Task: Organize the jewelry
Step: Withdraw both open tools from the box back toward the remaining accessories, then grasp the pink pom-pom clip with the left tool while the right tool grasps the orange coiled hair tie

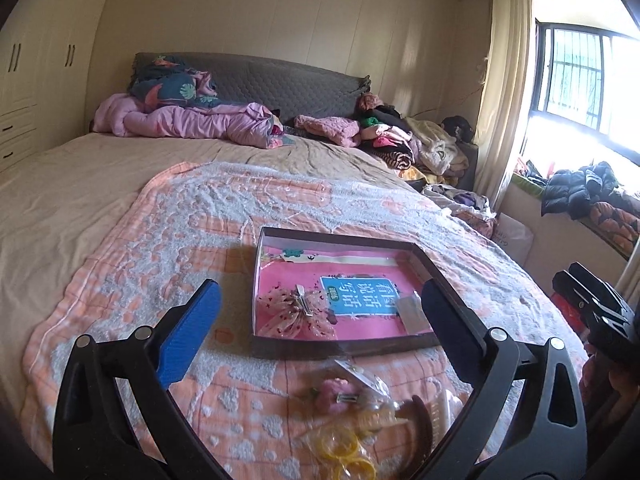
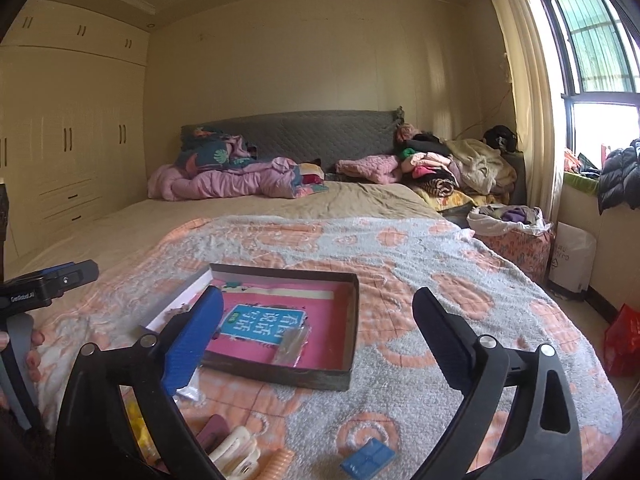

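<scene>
A shallow dark box [image 1: 436,268] with a pink lining lies on the bedspread; it also shows in the right wrist view [image 2: 354,320]. In it lie a lace bow hair clip [image 1: 298,310] and a small clear packet [image 1: 412,310]. My left gripper [image 1: 320,328] is open and empty, hovering over the box's near edge. Below it lie a pink flower clip [image 1: 336,394], yellow hair bands [image 1: 344,450] and a brown clip [image 1: 424,412]. My right gripper [image 2: 320,332] is open and empty above the box. Near it lie a cream claw clip [image 2: 236,454], an orange coil [image 2: 278,462] and a blue square [image 2: 368,458].
The orange and grey bedspread [image 2: 420,248] covers the near bed. Pink bedding [image 2: 224,180] and piled clothes [image 2: 448,172] lie by the headboard. A full laundry bag [image 2: 516,236] and a white bag [image 2: 572,256] stand right of the bed. The other gripper [image 2: 48,280] shows at left.
</scene>
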A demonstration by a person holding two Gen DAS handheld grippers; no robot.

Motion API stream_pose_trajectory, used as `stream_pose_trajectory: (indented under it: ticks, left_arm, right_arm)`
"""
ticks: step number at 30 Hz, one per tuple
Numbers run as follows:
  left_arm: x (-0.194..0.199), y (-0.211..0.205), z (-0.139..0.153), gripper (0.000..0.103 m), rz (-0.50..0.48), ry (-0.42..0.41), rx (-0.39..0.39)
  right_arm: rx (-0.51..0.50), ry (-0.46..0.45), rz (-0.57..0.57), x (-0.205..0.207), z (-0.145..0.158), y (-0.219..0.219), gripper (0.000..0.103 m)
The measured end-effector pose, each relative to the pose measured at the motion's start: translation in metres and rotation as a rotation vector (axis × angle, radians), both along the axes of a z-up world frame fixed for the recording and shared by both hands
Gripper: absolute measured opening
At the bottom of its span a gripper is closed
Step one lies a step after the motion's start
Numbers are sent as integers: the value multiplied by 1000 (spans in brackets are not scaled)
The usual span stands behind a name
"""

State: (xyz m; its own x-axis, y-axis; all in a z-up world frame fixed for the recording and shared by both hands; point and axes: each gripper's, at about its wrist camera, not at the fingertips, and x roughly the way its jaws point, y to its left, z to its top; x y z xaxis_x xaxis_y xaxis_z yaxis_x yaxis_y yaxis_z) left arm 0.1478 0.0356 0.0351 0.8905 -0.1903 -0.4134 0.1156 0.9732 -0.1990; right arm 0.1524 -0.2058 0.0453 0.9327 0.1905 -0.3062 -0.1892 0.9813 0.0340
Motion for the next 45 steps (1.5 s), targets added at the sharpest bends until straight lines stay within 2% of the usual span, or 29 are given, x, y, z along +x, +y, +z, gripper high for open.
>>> stream_pose_trajectory:
  ticks: [10,17,24,34,42,45]
  left_arm:
    - [-25,0,-6,92,-8,6,11]
    - [-41,-3,-18,92,-16,27,27]
    - [-52,-5,-38,92,-33,81,48]
    - [-63,-9,-59,92,-48,133,73]
    - [-56,-15,-76,92,-63,179,81]
    - [-48,-18,-84,92,-74,194,95]
  right_arm:
    - [-22,49,71,-29,-15,18,93]
    - [-52,105,94,-46,-37,26,93]
    - [-91,144,91,-59,-58,29,93]
    - [-132,207,88,-66,-83,32,93]
    - [-165,281,92,-59,-108,35,92]
    - [-162,313,98,-54,-116,36,89]
